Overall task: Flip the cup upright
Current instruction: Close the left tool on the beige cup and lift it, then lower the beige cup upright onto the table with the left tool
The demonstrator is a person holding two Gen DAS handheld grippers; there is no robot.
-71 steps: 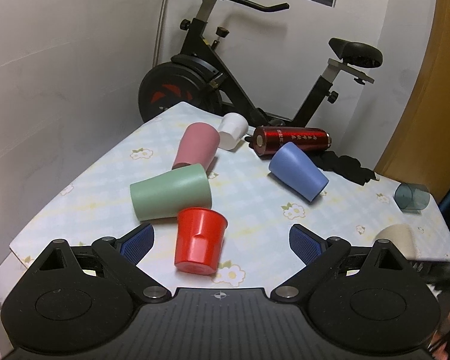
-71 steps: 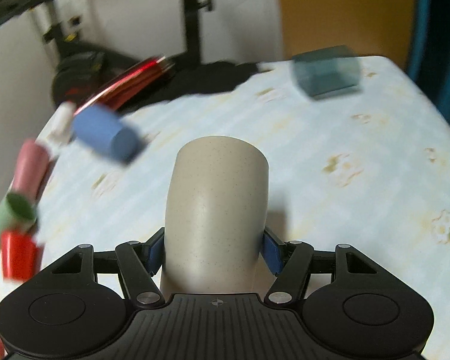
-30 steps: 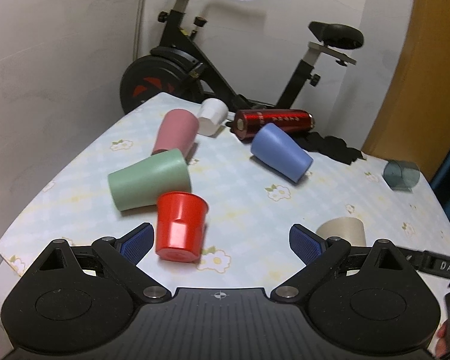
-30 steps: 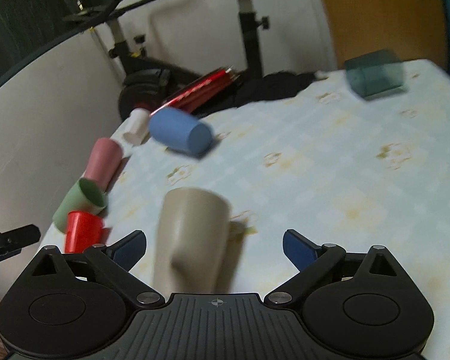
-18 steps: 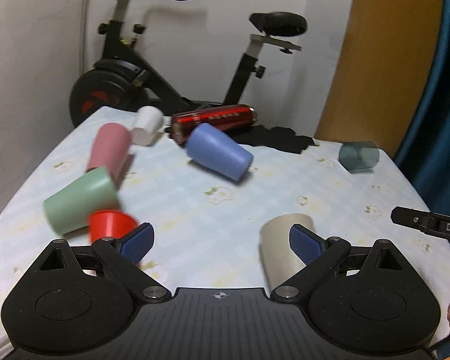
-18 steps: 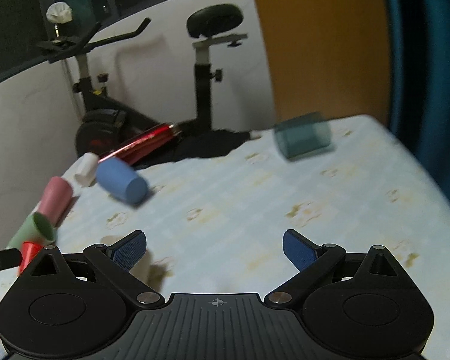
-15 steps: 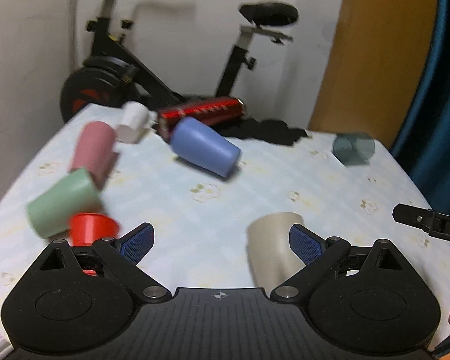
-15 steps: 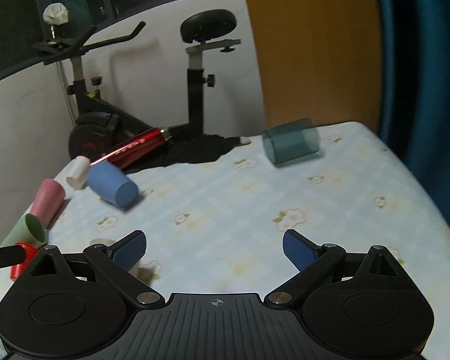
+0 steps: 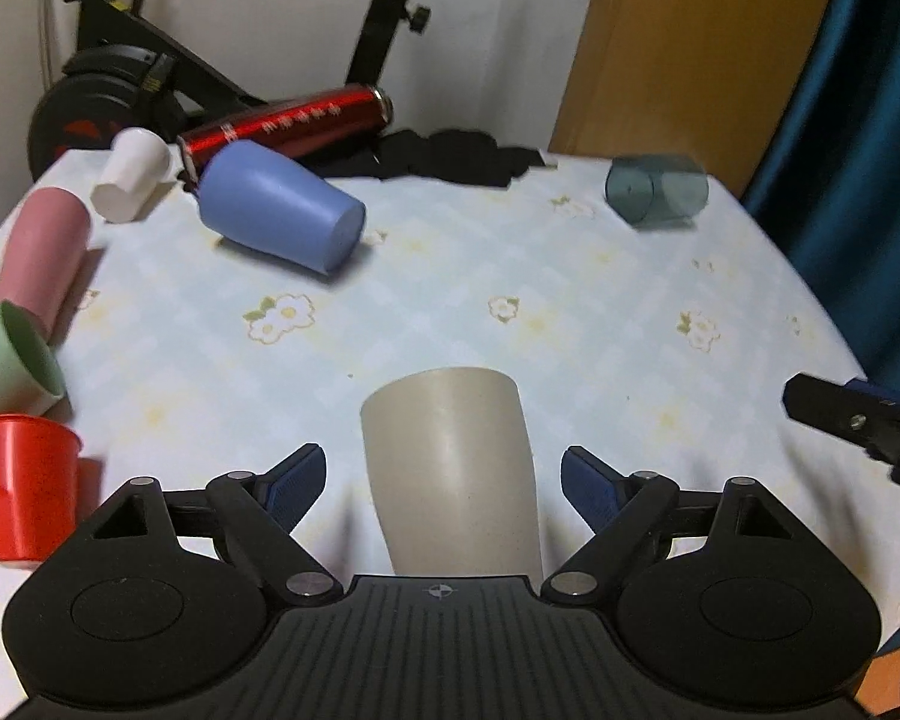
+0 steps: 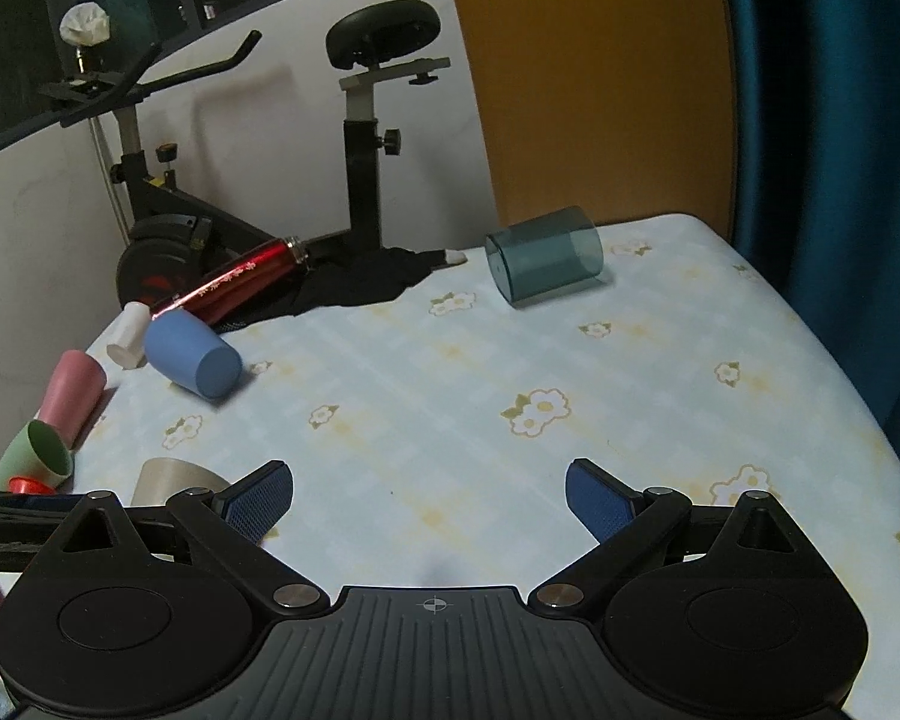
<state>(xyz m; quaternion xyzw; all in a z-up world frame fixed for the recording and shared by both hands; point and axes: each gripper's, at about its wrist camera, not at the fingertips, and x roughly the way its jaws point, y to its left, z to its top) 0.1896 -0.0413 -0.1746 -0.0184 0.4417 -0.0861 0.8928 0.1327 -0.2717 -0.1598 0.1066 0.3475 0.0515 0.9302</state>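
Left gripper: jaws spread, bracketing the beige cup without contact.
Beige cup: upright on the tablecloth, rim up.
Right gripper: jaws spread, holding nothing.
Blue cup: on its side, farther back.
Red bottle: lying behind the blue cup.

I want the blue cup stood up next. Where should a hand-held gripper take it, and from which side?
Grip the blue cup across the middle of its round wall, coming from above on the near side. It lies on its side with its closed base toward the camera. Its mouth end sits close to the red bottle and white cup, probably leaving little room.
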